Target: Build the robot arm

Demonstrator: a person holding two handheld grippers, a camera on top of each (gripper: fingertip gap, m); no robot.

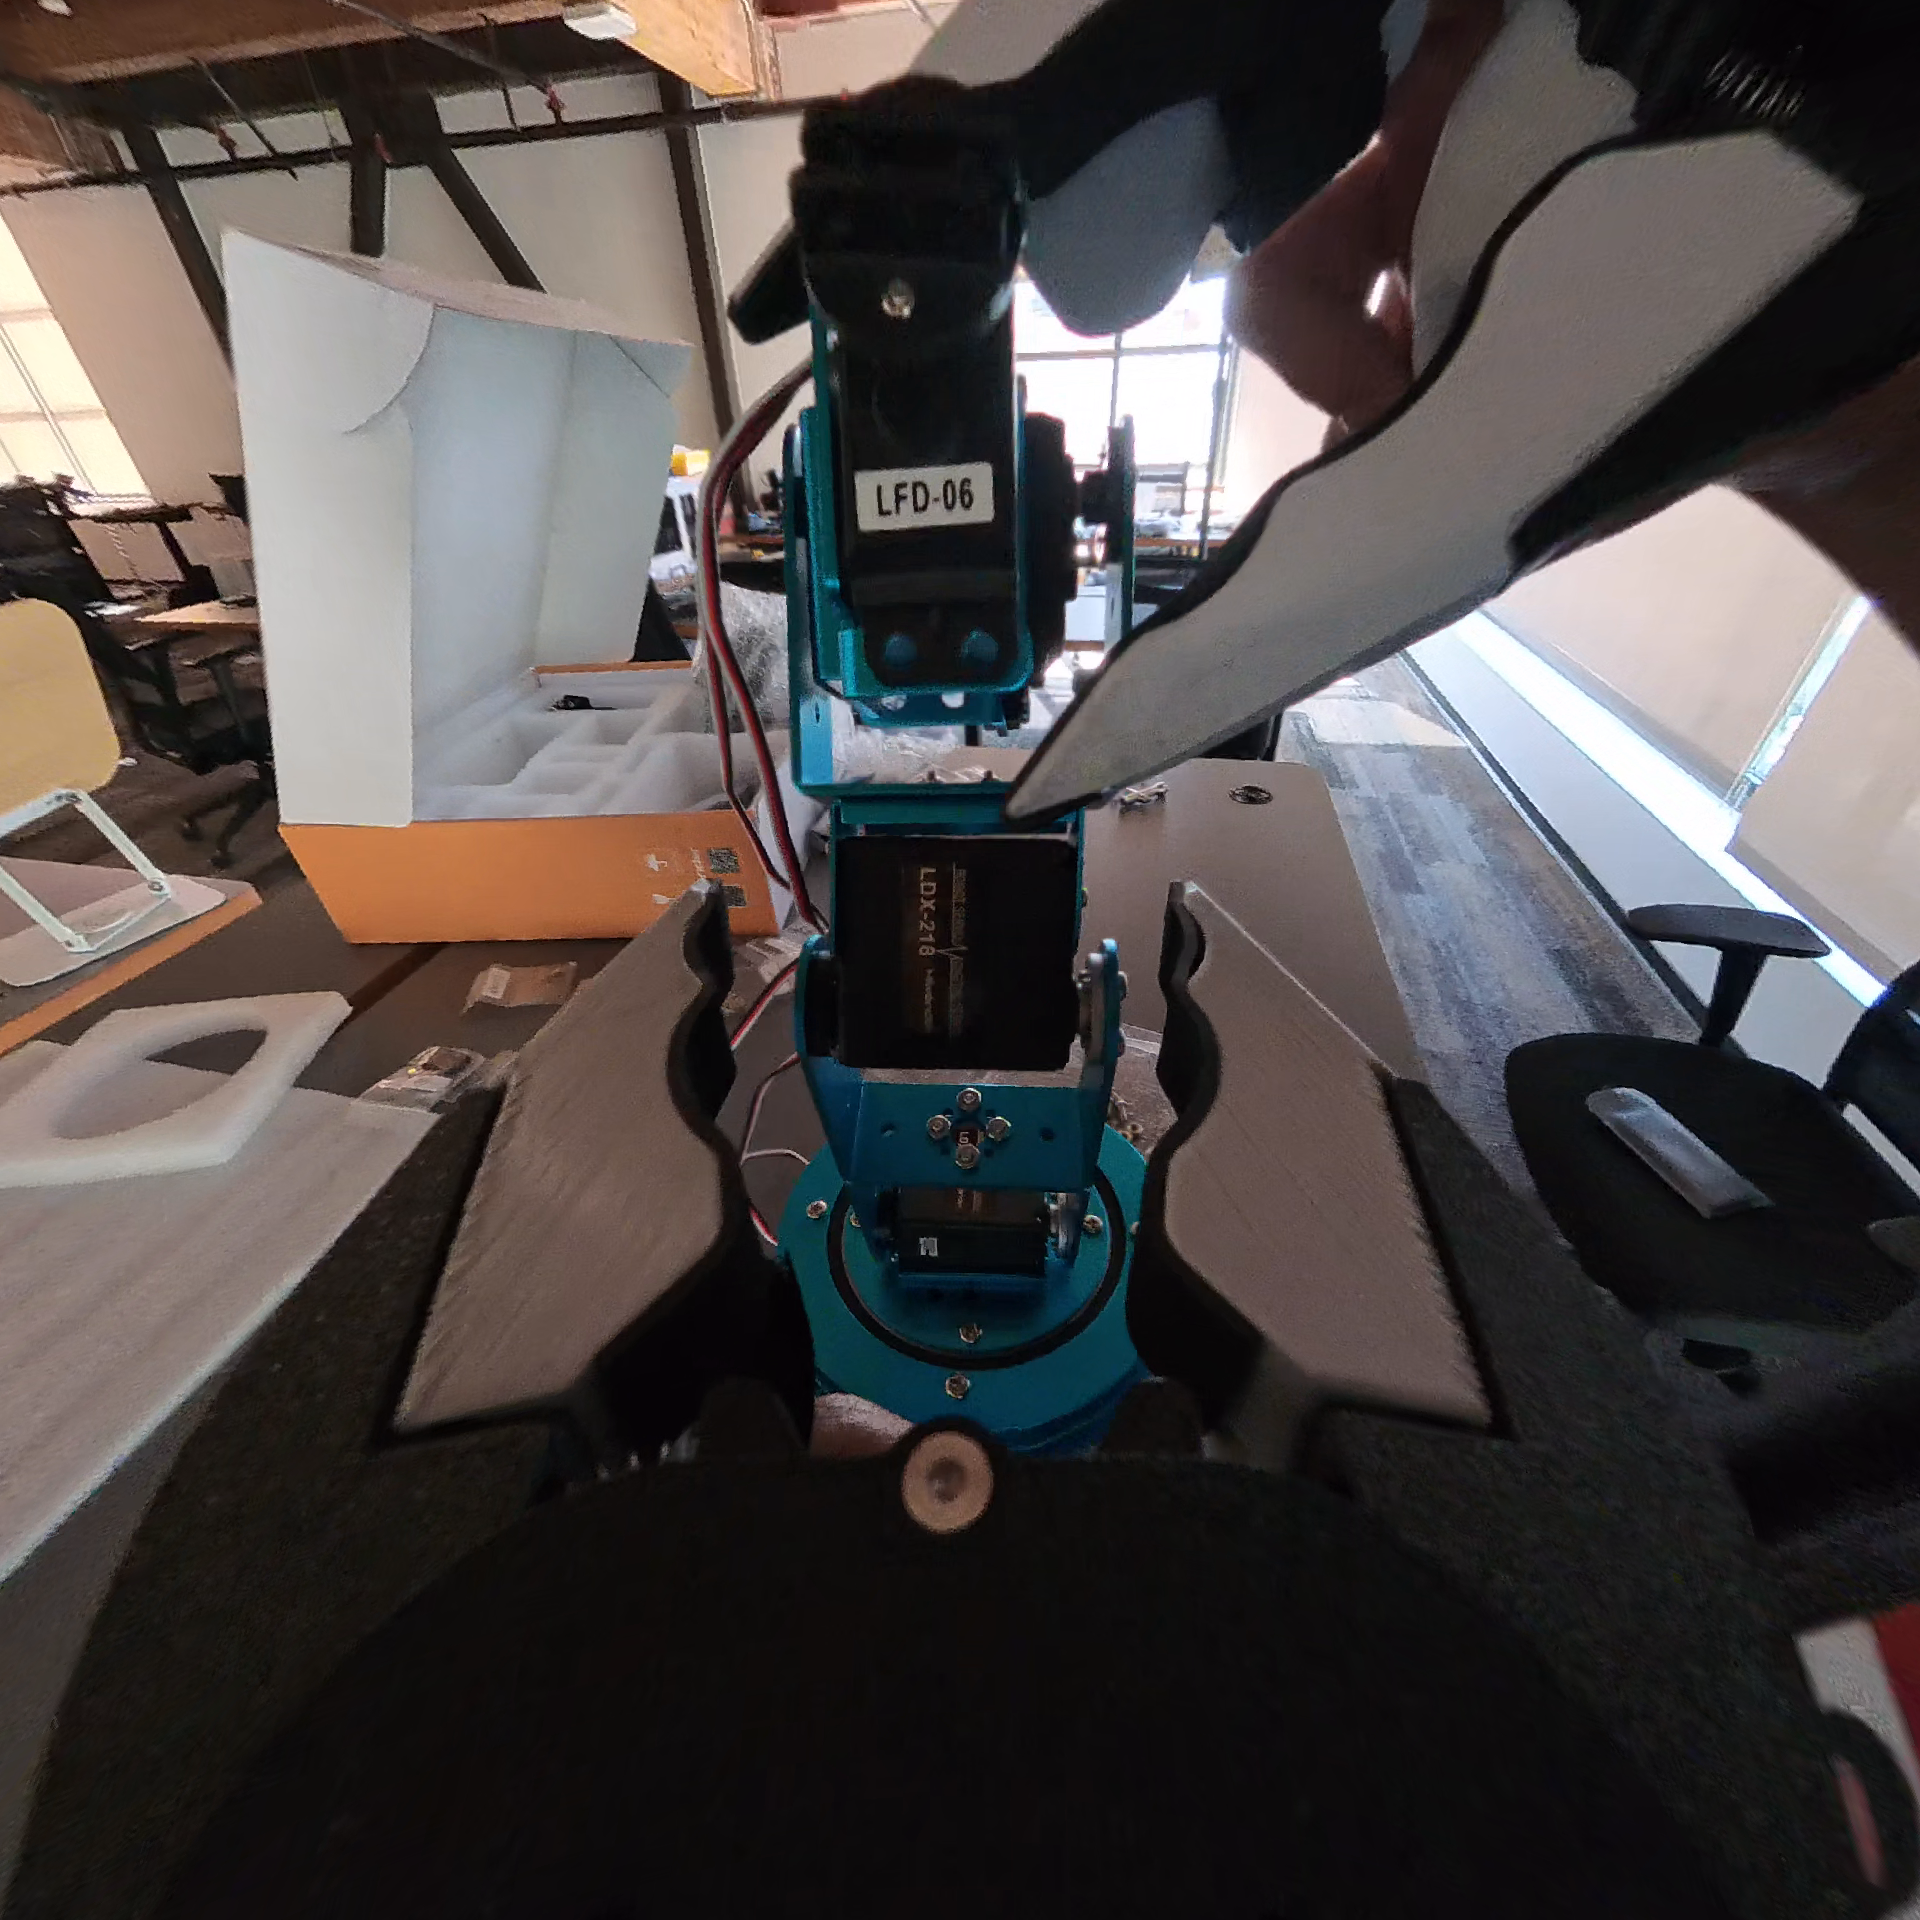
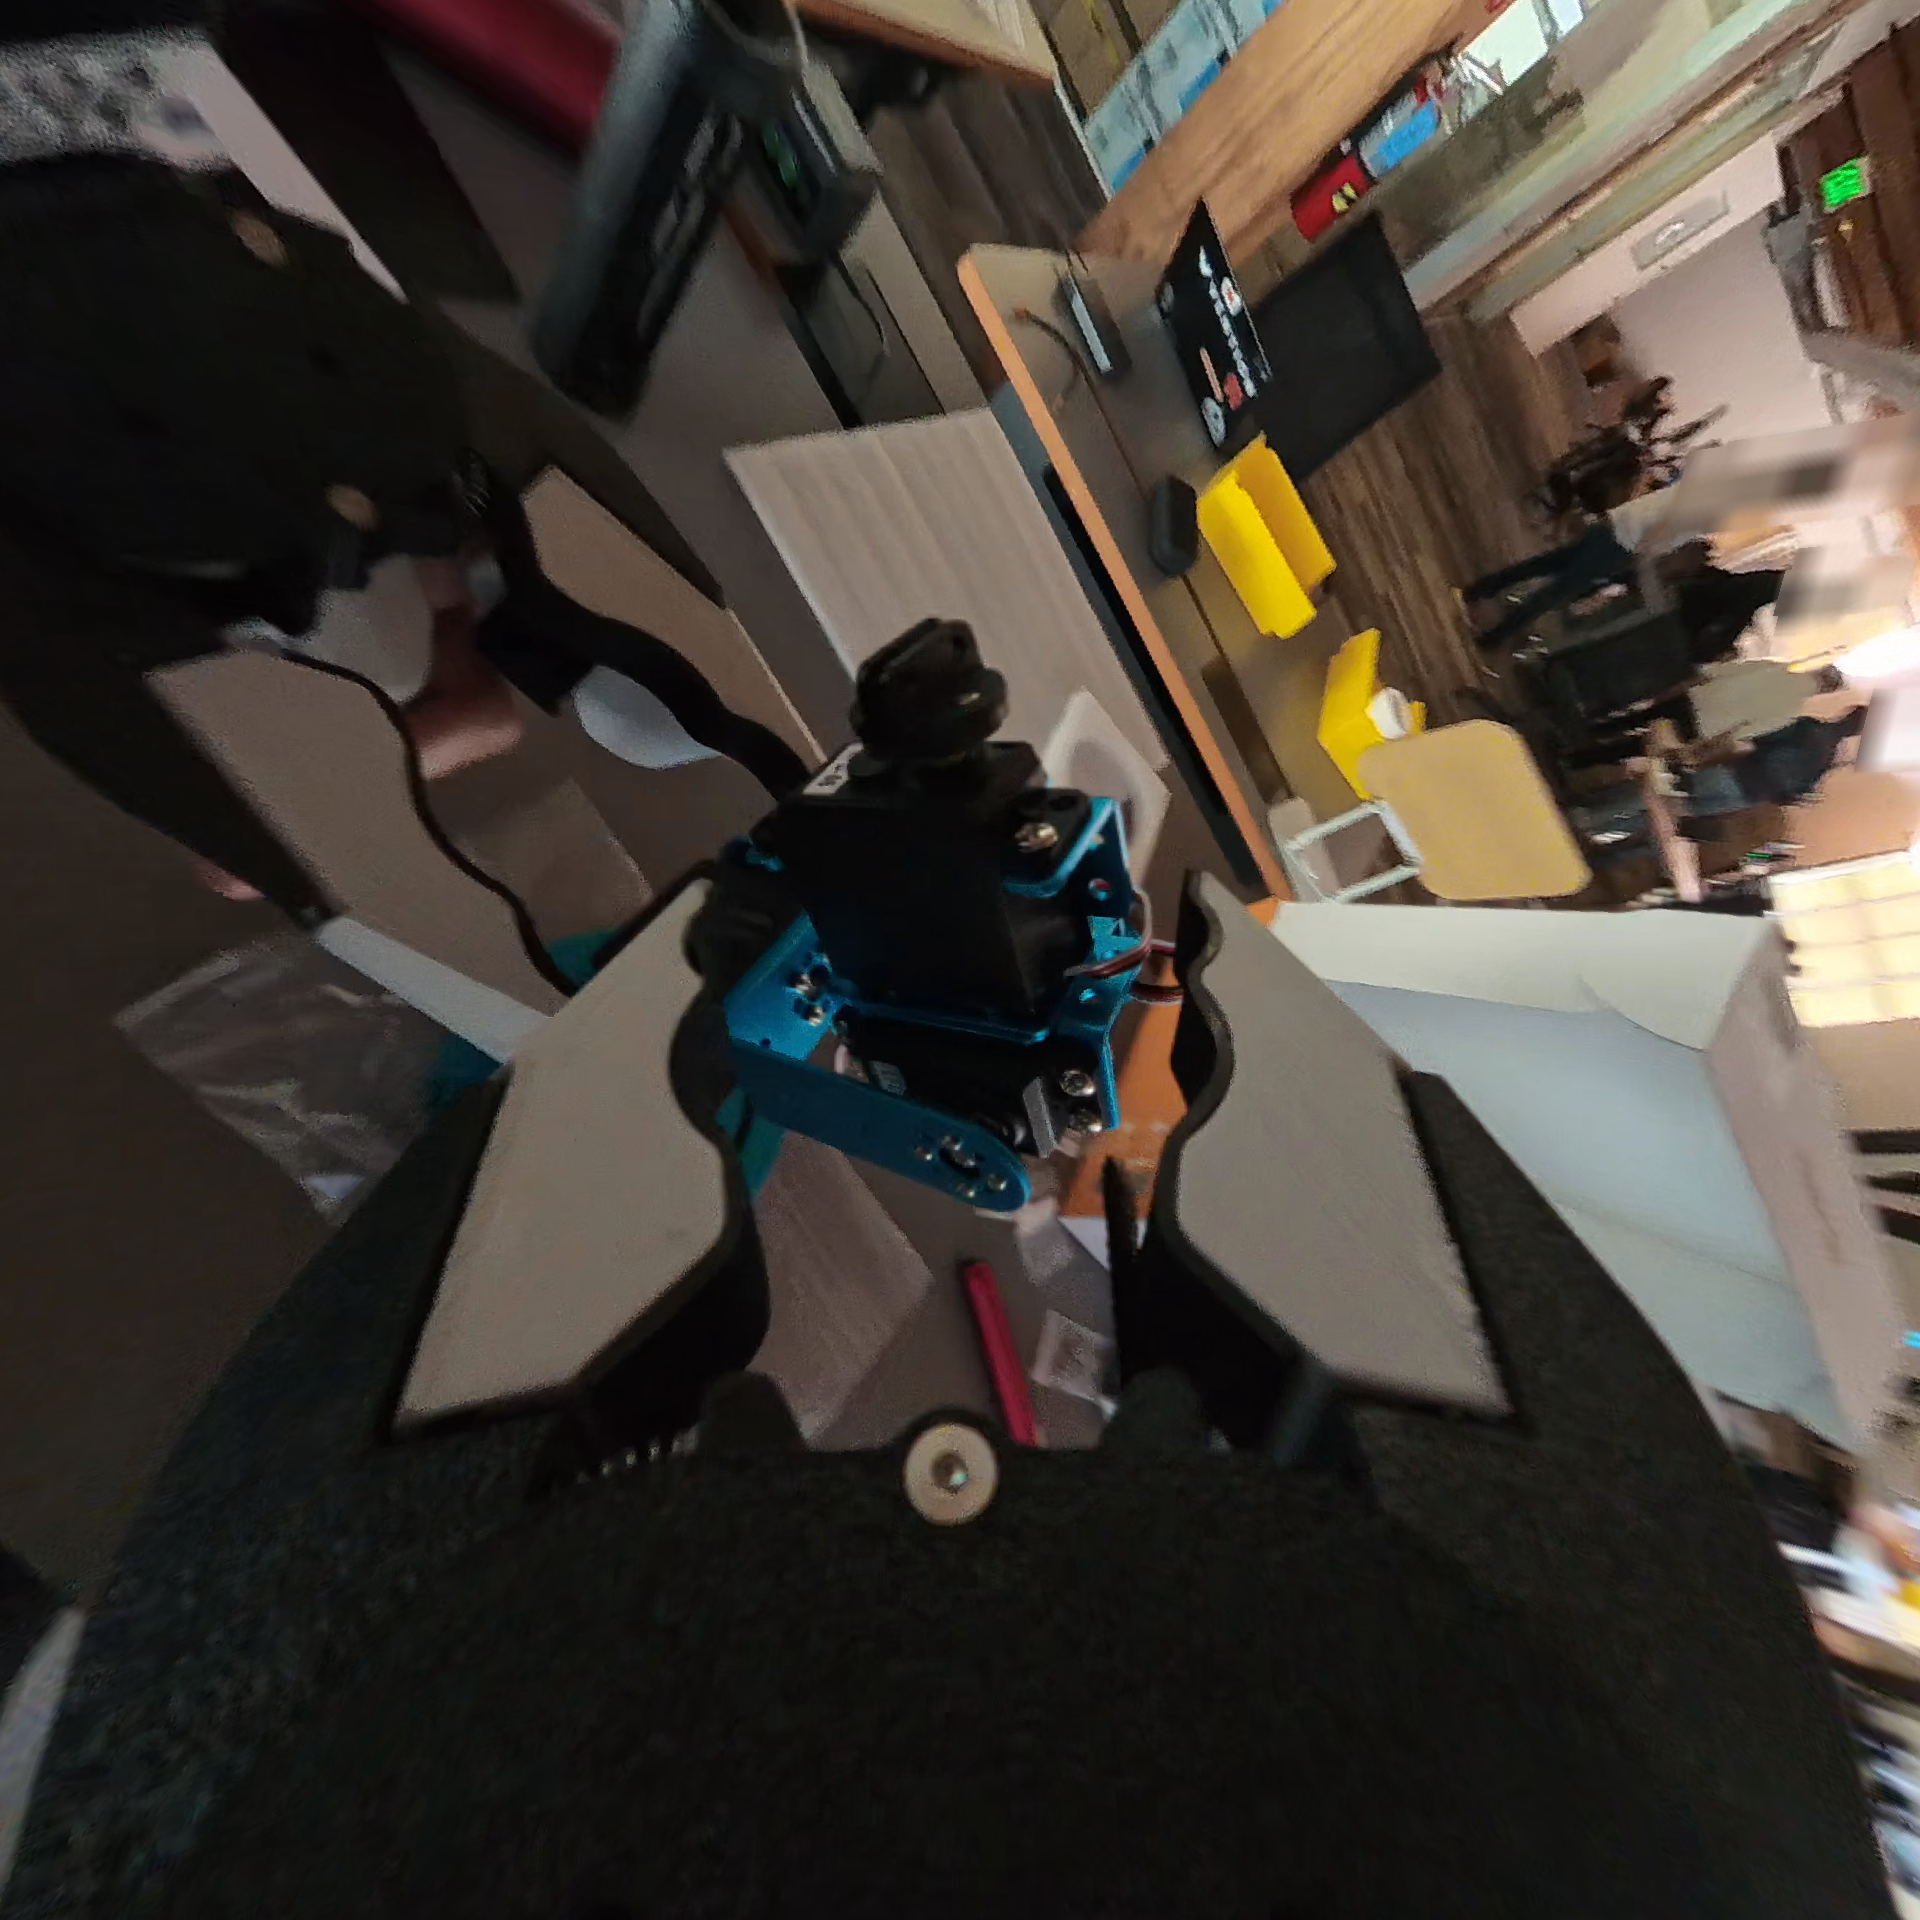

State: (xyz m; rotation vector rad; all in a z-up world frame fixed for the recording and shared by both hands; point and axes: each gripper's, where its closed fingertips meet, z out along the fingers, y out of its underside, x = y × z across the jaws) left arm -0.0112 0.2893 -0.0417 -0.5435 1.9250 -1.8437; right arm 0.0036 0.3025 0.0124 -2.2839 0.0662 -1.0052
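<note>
Open-plan office, dark bench. Blue servo robot arm upright mid-bench between gaping, empty left tongs. Right tongs likewise open (nothing gripped), straddling upper servo. Advised: close squarely on brackets, clear of wires.

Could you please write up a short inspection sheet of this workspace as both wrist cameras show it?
Surface: dark desk top, partly covered.
Main things: small blue robot arm with black servos, standing upright on a round blue base.
Clutter: open white and orange box with foam insert, white foam piece, red stick, clear plastic bag.
Grippers: left gripper open, fingers either side of the arm's lower servo; right gripper open around the arm's upper section.
Cables: red, white and black servo wires along the arm.
Surroundings: black office chair, yellow bins, other desks.
</note>
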